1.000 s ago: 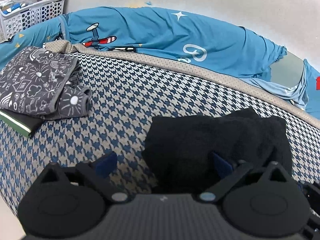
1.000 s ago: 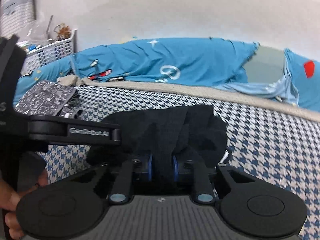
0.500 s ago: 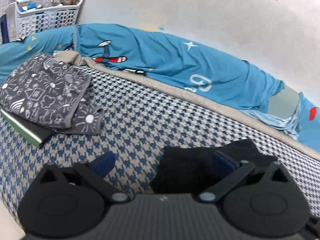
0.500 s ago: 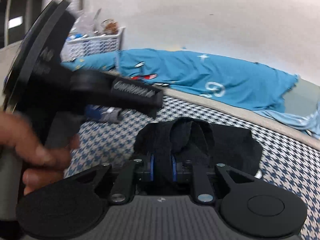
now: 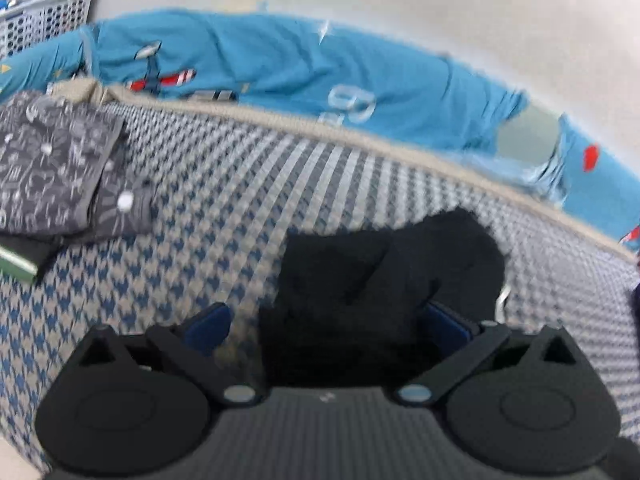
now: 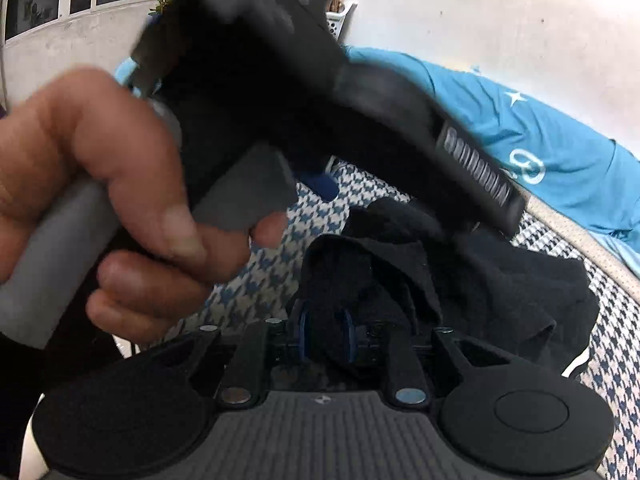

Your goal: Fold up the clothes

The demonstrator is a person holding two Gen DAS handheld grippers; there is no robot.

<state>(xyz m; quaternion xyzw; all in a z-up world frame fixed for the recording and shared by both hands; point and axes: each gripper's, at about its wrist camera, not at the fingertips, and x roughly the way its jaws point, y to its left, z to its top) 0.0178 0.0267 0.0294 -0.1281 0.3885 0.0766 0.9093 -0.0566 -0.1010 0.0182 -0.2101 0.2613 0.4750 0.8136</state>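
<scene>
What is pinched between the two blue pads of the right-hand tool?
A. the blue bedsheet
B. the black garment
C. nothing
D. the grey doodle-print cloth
B: in the right wrist view, the right gripper has its pads closed on a fold of the black garment.

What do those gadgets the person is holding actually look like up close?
Each gripper is matte black plastic with a ribbed top, two round discs and silver pivot screws. The left gripper has blue pads; the right gripper has blue-rimmed pads. In the right view, the left one shows a grey handle and blurred white lettering.
</scene>
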